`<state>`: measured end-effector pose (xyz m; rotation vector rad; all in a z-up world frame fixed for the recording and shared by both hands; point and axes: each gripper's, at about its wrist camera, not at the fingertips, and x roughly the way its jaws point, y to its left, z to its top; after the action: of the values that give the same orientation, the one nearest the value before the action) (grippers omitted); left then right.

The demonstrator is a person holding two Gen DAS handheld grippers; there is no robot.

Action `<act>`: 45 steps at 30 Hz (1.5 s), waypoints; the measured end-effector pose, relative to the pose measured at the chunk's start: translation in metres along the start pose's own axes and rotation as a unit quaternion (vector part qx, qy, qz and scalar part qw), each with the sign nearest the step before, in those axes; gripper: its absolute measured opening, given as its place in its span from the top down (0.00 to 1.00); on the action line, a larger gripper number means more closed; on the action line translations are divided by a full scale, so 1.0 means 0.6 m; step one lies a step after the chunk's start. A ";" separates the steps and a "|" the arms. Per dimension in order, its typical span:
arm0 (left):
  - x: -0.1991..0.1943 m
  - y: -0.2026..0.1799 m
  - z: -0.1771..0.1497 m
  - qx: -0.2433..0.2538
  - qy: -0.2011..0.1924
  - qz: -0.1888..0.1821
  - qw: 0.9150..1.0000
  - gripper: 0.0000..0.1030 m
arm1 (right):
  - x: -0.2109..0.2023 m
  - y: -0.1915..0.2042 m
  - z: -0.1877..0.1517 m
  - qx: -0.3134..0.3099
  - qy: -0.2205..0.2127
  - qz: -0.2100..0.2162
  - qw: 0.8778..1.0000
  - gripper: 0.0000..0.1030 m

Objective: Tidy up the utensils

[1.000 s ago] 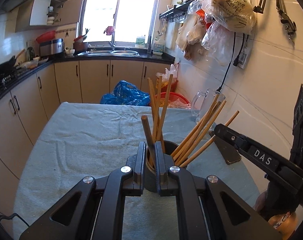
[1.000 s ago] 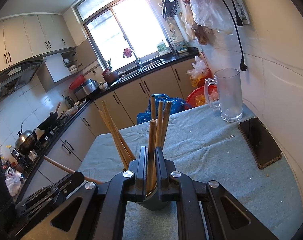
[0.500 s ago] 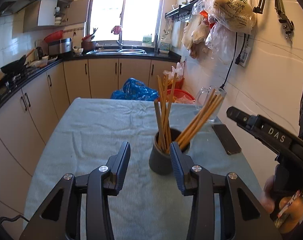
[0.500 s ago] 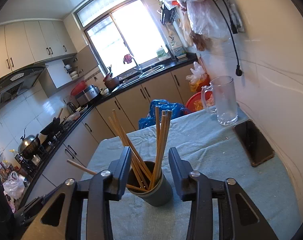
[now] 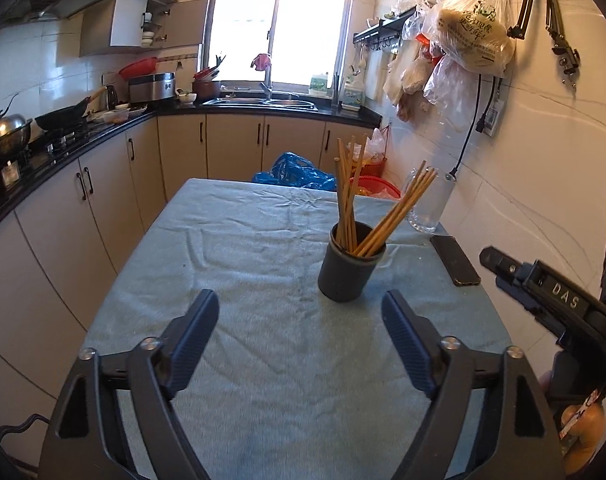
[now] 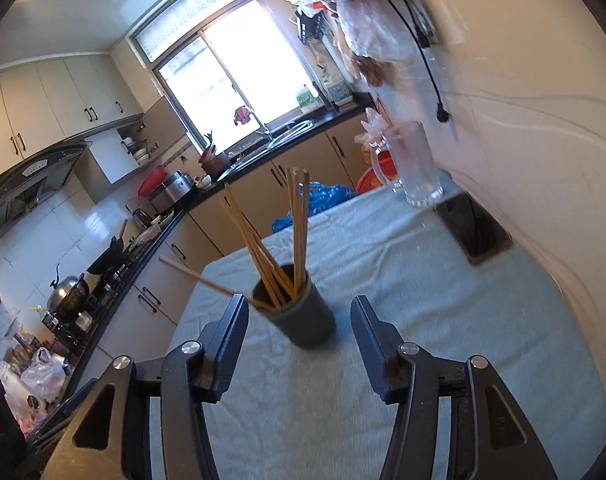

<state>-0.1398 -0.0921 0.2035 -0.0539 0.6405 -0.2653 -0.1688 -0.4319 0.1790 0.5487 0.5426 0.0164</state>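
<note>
Left wrist view: cup of upright chopsticks ahead, right of left gripper; right gripper nearer; both opening, empty.

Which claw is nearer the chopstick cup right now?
Right. The right claw flanks the cup, jaws opening, pads off it. The left claw sits farther back, jaws opening, nothing between them.

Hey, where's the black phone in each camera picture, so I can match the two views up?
Left wrist view: the phone lies flat on the blue cloth, right of centre, beside the wall and just in front of the glass mug.
Right wrist view: the phone is at the right, in the upper half, by the wall, also just in front of the glass mug.
Shared landmark: the dark cup of chopsticks, left of the phone in both.
</note>
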 end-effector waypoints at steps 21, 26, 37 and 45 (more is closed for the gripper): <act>-0.115 0.042 -0.035 -0.018 -0.142 0.074 0.987 0.00 | -0.103 0.040 -0.098 -0.047 -0.053 -0.090 0.993 0.33; -0.092 0.049 -0.045 -0.010 -0.100 0.043 0.994 0.00 | -0.083 0.047 -0.116 -0.074 -0.039 -0.132 0.988 0.32; -0.010 0.053 -0.080 -0.006 -0.002 0.062 0.998 0.00 | -0.047 0.041 -0.129 -0.088 -0.008 -0.170 0.982 0.31; 0.024 0.062 -0.094 -0.004 0.039 0.077 0.996 0.00 | -0.028 0.045 -0.136 -0.105 0.007 -0.190 0.976 0.30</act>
<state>-0.1537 -0.0582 0.1451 -0.0021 0.7192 -0.1172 -0.2201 -0.3712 0.1418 0.2331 0.6435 -0.2843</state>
